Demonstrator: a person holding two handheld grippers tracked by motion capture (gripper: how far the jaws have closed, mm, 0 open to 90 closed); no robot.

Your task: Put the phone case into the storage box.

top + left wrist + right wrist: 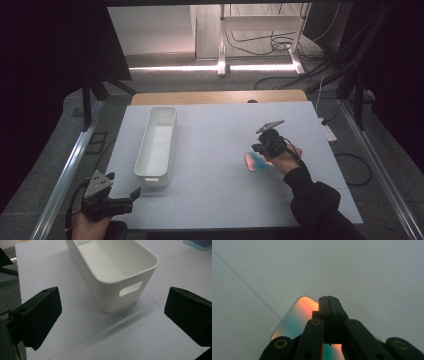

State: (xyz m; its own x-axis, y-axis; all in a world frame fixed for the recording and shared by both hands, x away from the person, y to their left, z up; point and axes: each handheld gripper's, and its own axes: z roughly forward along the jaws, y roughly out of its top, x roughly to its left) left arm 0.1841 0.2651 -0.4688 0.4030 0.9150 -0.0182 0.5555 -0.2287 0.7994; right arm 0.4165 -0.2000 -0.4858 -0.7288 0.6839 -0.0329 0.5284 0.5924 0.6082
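Note:
A flat card (256,162) with rounded corners, shimmering teal and orange, lies on the white table (220,200) right of centre. My right gripper (258,148) is over it with its jaws shut tight against each other. In the right gripper view the shut tips (328,300) sit above the card (295,317), which shows face-on beneath them and not between them. Whether they touch it I cannot tell. My left gripper (122,186) hovers at the table's near left corner, open and holding nothing. In the left gripper view (113,302) it points at the near end of a white bin (117,292).
The long white bin (158,146) with a handle cutout stands empty, left of centre, running away from me. A wooden strip (220,96) borders the table's far edge. Cables and a white frame lie on the floor beyond. Metal rails flank both sides.

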